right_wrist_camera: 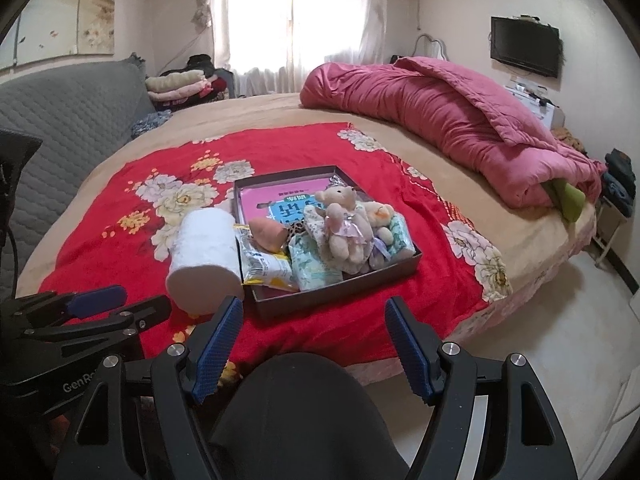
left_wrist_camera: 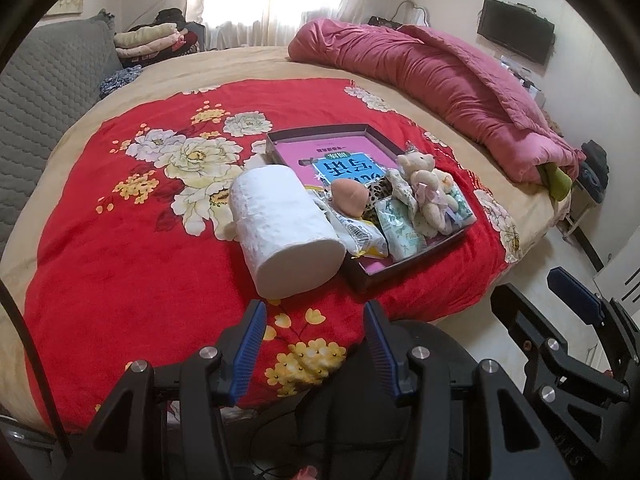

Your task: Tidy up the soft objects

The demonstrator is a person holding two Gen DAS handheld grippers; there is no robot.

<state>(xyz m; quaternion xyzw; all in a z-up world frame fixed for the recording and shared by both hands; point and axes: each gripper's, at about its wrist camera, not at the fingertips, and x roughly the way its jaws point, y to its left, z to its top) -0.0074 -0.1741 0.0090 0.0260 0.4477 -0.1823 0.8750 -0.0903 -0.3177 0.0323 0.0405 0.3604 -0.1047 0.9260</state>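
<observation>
A dark shallow box (left_wrist_camera: 416, 258) (right_wrist_camera: 344, 292) lies on the red flowered blanket (left_wrist_camera: 132, 240) (right_wrist_camera: 360, 320). It holds a pink book, a beige teddy bear (left_wrist_camera: 424, 184) (right_wrist_camera: 342, 220), a peach-coloured soft toy (left_wrist_camera: 350, 198) (right_wrist_camera: 266, 232), tissue packs (left_wrist_camera: 402, 226) (right_wrist_camera: 314, 264) and a yellow-white packet (left_wrist_camera: 362, 234) (right_wrist_camera: 268, 268). A white paper roll (left_wrist_camera: 286, 226) (right_wrist_camera: 204, 254) lies on its side against the box's left edge. My left gripper (left_wrist_camera: 314, 344) is open and empty, just short of the roll. My right gripper (right_wrist_camera: 316, 344) is open and empty, in front of the box.
A rolled pink quilt (left_wrist_camera: 448, 92) (right_wrist_camera: 452, 124) lies along the bed's far right. A grey quilted headboard (left_wrist_camera: 44, 92) stands at the left, folded clothes (left_wrist_camera: 154, 40) behind it. A wall screen (right_wrist_camera: 524, 46) hangs at the right, bare floor (right_wrist_camera: 560, 360) beside the bed.
</observation>
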